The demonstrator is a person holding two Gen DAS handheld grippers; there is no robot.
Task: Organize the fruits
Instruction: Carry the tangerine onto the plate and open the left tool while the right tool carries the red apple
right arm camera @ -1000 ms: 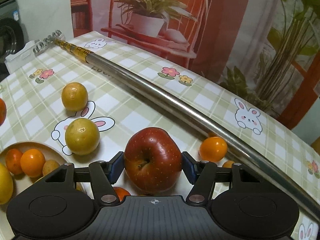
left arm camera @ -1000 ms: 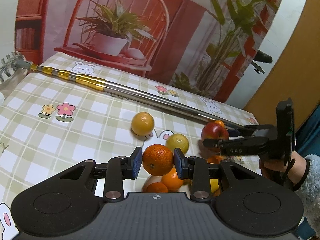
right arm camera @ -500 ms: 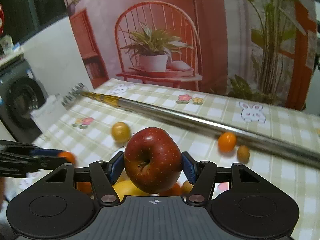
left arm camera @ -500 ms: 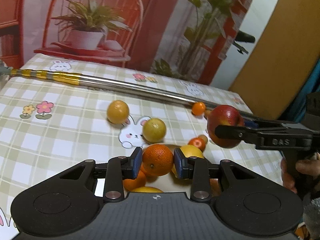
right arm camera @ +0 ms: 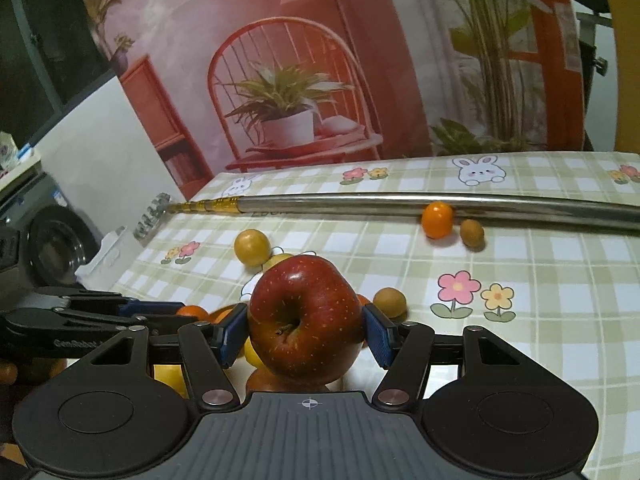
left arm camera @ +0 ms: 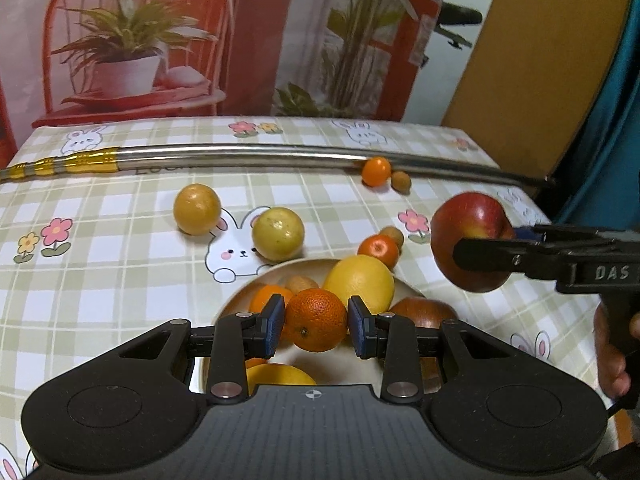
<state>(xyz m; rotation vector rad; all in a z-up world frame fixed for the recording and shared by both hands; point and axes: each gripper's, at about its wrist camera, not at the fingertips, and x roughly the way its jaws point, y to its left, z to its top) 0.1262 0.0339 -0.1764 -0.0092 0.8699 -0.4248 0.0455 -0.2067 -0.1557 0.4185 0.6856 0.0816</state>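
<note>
Left gripper (left arm camera: 316, 325): clamped on an orange (left arm camera: 315, 319), above the plate (left arm camera: 236, 300) (already holding mixed fruit). Right gripper (right arm camera: 306, 334): clamped on a red apple (right arm camera: 306, 318), held in the air just right of the left gripper, near the plate's edge.

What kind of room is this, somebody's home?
Probably a home, perhaps staged for recording: a table with a bunny-print checked cloth, a printed backdrop of a chair and plants, and what looks like a washing machine at the side.

Both tongs point downward and are clamped on a load, the left tongs (left arm camera: 316, 325) narrower than the right tongs (right arm camera: 306, 334), whose handle a hand (left arm camera: 610, 354) grips.
</note>
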